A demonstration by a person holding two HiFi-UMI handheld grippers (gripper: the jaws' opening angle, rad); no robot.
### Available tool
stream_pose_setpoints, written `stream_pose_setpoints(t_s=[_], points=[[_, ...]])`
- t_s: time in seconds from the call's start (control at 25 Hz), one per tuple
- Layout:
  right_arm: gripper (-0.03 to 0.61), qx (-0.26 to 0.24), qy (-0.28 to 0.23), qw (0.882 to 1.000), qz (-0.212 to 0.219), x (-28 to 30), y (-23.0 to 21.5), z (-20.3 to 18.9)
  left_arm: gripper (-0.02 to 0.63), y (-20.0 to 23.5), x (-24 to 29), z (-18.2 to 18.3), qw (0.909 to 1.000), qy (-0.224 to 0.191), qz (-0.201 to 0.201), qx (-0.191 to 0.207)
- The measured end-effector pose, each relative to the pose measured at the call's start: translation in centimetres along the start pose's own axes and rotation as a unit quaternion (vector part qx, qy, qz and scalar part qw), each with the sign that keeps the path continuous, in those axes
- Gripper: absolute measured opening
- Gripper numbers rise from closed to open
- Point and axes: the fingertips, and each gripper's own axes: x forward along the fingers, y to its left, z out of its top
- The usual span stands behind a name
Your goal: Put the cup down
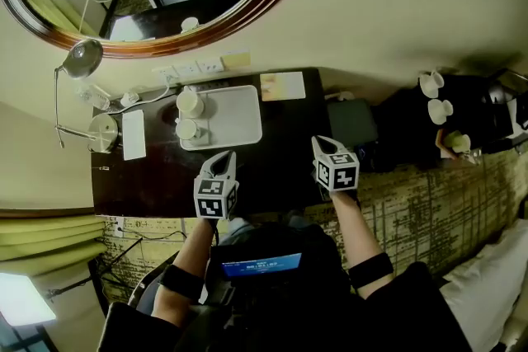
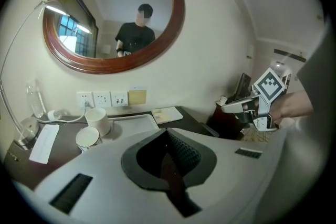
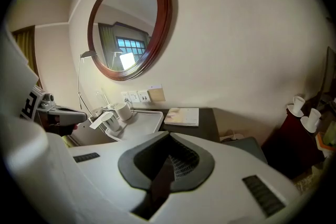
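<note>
Two white cups stand on a white tray [image 1: 241, 118] on the dark desk: one [image 1: 190, 103] further back, one [image 1: 186, 129] nearer the front left corner. The left gripper view shows them as the back cup [image 2: 98, 120] and the front cup [image 2: 87, 138]; the right gripper view shows the same pair, back cup [image 3: 124, 110] and front cup [image 3: 111, 120]. My left gripper [image 1: 224, 157] hovers just in front of the tray, jaws shut and empty. My right gripper [image 1: 320, 143] is over the desk's right part, also shut, holding nothing.
A booklet [image 1: 282, 85] lies at the desk's back right, a white flat pad [image 1: 133, 134] and a desk lamp [image 1: 82, 58] at the left. Wall sockets [image 1: 191, 70] sit under an oval mirror [image 1: 247, 8]. More cups [image 1: 431, 83] stand on a dark stand to the right.
</note>
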Motion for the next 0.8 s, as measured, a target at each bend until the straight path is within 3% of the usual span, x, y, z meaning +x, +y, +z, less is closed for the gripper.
stream_pose_setpoints(t_s=[0.8], points=[[0.002, -0.014, 0.01, 1.0, 0.008, -0.7, -1.8, -1.1, 0.003, -1.8, 0.5, 0.4, 0.9997, 0.009, 0.004, 0.024]])
